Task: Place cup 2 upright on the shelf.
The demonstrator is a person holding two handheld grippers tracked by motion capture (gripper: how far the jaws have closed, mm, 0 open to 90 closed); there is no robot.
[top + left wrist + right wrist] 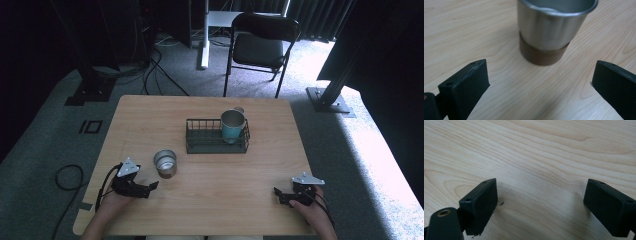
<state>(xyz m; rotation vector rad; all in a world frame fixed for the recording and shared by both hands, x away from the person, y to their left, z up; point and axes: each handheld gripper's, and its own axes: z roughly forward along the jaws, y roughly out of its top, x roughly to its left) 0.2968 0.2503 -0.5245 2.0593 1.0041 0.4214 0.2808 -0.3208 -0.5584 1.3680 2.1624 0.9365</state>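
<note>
A steel cup with a brown base [165, 163] stands upright on the wooden table [150, 115], left of centre. My left gripper [151, 186] rests just below and left of it, open, with nothing between the jaws. In the left gripper view the steel cup [552, 27] sits a short way ahead of my left gripper [539, 87], apart from both jaws. A teal cup with a steel inside [232, 125] stands in the right end of a black wire basket [202, 142]. My right gripper [276, 194] lies near the front right, open over bare wood, and the right gripper view shows my right gripper [541, 205] empty.
A black folding chair [260, 47] stands beyond the table's far edge. Black stands [90, 90] and cables [160, 75] lie on the grey carpet at the back left. A metal frame foot [330, 102] sits at the back right. A cable loop [67, 177] lies left of the table.
</note>
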